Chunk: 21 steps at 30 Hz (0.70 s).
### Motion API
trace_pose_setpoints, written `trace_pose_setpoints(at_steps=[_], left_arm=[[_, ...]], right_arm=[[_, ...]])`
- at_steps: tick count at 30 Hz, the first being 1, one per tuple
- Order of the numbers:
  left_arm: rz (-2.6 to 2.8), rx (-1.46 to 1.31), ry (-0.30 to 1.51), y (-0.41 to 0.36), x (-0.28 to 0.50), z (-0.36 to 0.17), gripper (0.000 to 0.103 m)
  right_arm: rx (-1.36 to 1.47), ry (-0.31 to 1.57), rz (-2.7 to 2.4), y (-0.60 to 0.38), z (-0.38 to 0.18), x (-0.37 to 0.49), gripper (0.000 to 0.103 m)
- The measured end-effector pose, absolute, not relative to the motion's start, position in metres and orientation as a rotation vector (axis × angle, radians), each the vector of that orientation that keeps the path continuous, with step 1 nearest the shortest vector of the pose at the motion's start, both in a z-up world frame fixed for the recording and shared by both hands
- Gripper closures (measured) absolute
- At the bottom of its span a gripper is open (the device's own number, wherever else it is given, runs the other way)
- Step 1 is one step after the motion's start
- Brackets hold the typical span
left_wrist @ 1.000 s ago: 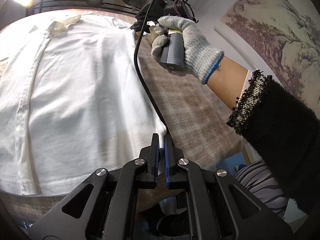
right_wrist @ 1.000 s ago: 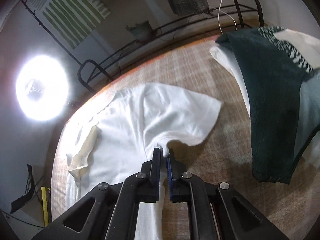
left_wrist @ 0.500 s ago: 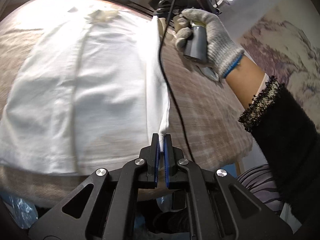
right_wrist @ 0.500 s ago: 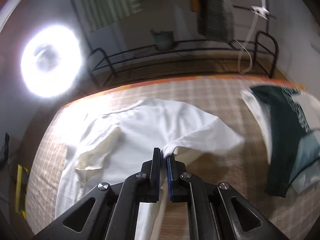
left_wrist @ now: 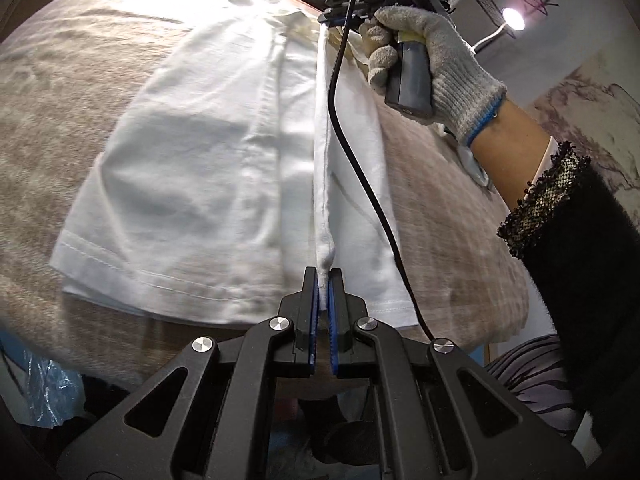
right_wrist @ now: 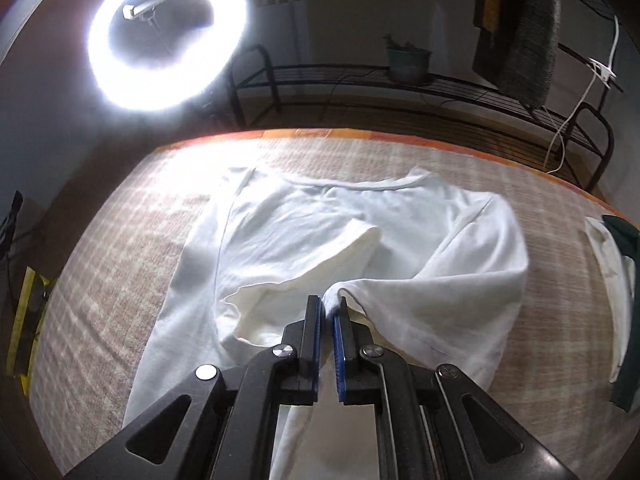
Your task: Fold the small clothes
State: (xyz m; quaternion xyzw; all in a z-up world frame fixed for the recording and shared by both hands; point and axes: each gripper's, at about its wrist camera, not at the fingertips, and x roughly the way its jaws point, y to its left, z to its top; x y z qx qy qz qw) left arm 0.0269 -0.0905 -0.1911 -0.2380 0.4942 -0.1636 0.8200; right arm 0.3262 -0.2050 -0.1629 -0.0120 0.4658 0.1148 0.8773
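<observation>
Left gripper (left_wrist: 323, 276) pinched tight on the bottom hem corner of the white shirt (left_wrist: 208, 184), side edge pulled up into a taut ridge running away toward the right gripper (left_wrist: 340, 16). Black cable (left_wrist: 352, 152) droops across that ridge and the flap beside it. Gloved right hand (left_wrist: 432, 64) grips the handle above the shirt's far end. Right wrist view: right gripper (right_wrist: 327, 308) clamped on a bunch of shirt fabric near the armpit, one sleeve (right_wrist: 312, 256) already lying folded over the chest, collar farther off. Shirt lies spread on a tan checked tablecloth (right_wrist: 120, 264). Dark green garment (right_wrist: 624, 276) at the right table edge, well apart. Beyond the table: black metal rack (right_wrist: 400, 76) with a potted plant (right_wrist: 408, 60), ring light (right_wrist: 168, 32) glaring at upper left
</observation>
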Motion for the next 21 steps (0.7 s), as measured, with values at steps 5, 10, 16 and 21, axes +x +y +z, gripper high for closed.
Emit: trace_pose_setpoints(at_steps=[5, 10, 16, 21], left_arm=[[-0.308, -0.504, 1.079, -0.087, 0.033, -0.190, 0.100], [-0.329, -0.488, 1.033, -0.075, 0.024, -0.173, 0.094], [-0.328, -0.458, 0.948, -0.063, 0.014, -0.145, 0.088], [-0.286, -0.478, 0.937, -0.047, 0.015, -0.147, 0.088]], right_arm=[[-0.022, 1.034, 0.270, -0.195, -0.179, 0.333, 0.082], [0.158, 1.027, 0.441, -0.221, -0.158, 0.328, 0.072], [0.303, 0.912, 0.285, -0.301, -0.129, 0.331, 0.046], [0.426, 0.968, 0.156, -0.349, -0.167, 0.345, 0.041]])
